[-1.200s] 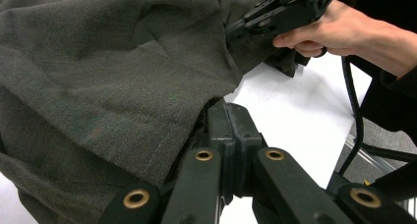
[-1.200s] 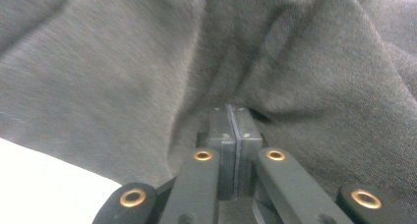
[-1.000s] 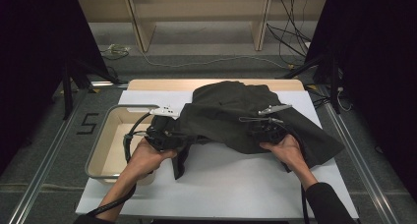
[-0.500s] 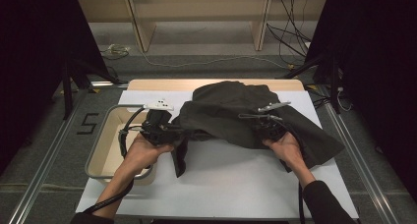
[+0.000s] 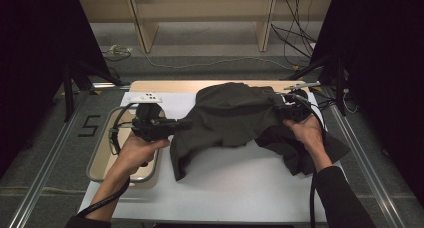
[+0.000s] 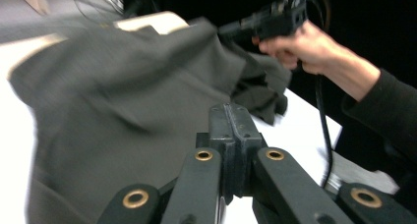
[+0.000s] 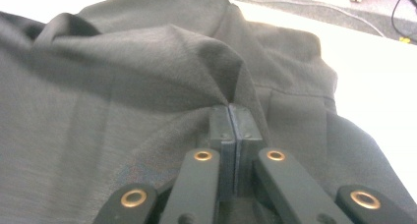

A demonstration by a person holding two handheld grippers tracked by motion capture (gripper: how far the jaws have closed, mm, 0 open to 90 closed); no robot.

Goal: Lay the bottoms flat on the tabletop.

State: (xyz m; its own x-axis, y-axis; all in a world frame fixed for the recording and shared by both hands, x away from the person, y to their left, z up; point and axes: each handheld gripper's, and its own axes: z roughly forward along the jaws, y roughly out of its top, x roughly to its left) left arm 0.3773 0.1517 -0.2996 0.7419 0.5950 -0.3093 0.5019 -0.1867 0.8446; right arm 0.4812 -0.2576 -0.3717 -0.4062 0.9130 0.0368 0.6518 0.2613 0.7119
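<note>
Left gripper [image 5: 182, 124]: jaws clamped on garment [image 5: 235, 115] edge.
Right gripper [image 5: 281, 109]: just closed, pinching a fold.
High view: tray [image 5: 100, 163] beside the left hand.
Garment: stretched left-right between the grippers.

Left gripper [image 5: 182, 124] tips sink into the dark garment [image 5: 235, 120] in the high view, so the pinch point is hidden. Right gripper [image 5: 280, 108] tips likewise covered by cloth and the right hand [image 5: 306, 133], right of centre. Tray [image 5: 100, 158] at lower left is partly covered by the left hand [image 5: 132, 153] and forearm. Left gripper view: garment blurred at left, cut off by the left and bottom edges; whether cloth sits between the closed jaws cannot be told there. Right gripper view: garment cut off at left and bottom, table [image 7: 383, 71] only a strip at right.
</note>
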